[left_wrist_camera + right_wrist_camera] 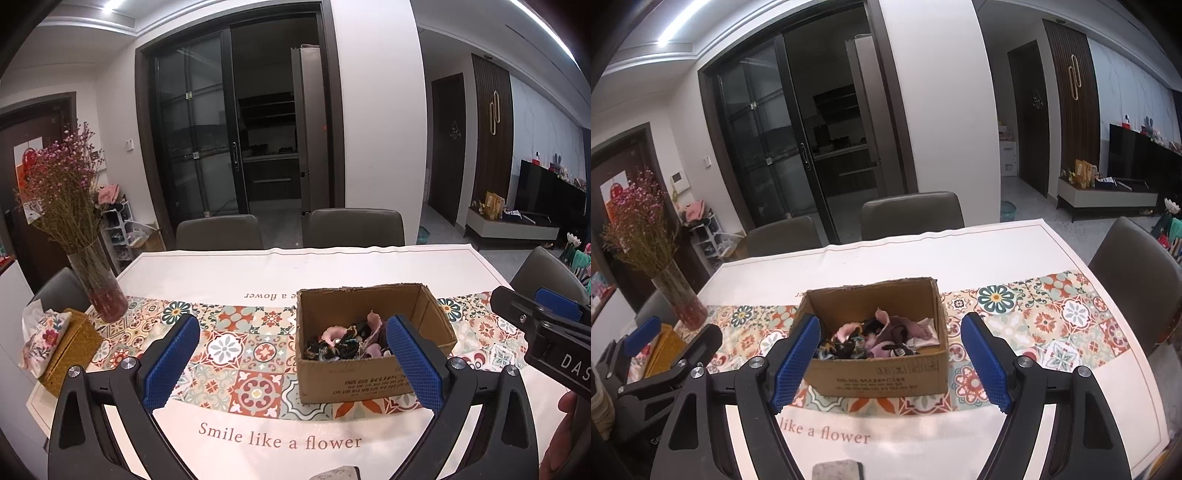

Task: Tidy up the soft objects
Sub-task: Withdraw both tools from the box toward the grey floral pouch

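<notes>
Dining room, table (332,266) under a white cloth with a tiled band. Ahead of both grippers sits the cardboard box (875,376), its top open to take the soft objects (879,338) heaped inside. Left gripper (295,358) and right gripper (892,358) stand apart, holding nothing, probably done or pausing between picks. Vase of flowers (99,288) stands far left, clear of the work.
</notes>
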The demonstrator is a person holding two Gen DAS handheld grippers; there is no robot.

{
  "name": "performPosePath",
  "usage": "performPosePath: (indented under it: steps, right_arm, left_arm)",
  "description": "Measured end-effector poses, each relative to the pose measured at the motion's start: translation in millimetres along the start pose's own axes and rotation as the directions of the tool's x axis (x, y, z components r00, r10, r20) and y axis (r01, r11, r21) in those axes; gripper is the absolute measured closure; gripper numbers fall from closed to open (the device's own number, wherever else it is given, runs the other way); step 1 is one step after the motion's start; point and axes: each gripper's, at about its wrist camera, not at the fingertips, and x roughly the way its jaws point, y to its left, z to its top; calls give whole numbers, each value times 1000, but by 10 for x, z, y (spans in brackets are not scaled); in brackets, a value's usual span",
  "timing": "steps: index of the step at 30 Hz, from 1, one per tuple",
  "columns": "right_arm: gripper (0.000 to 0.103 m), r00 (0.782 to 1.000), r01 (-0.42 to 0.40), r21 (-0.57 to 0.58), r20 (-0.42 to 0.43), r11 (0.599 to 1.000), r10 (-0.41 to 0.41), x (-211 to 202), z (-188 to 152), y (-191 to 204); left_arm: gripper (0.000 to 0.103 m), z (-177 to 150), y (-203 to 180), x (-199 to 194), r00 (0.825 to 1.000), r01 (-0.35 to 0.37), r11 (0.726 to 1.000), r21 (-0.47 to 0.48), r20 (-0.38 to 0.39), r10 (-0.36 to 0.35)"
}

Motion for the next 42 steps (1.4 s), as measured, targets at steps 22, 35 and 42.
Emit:
performPosePath:
  steps: [22,35,42]
  right_arm:
    - [24,996,80,8,-38,997,-80,-284,-694,-101]
    - [24,988,147,4,-46,989,-147,-331,-1056,-162]
    - [24,981,172,17,-95,985,-170,-176,-1259,-296]
  left_arm:
    - [0,-634,-4,-401,998,-42,999,4,-36,42]
    - [0,-1050,-43,-361,996,-29,999,-13,-89,28]
    - [0,-1275,-149,-179,990,-2,1000,2,-144,2]
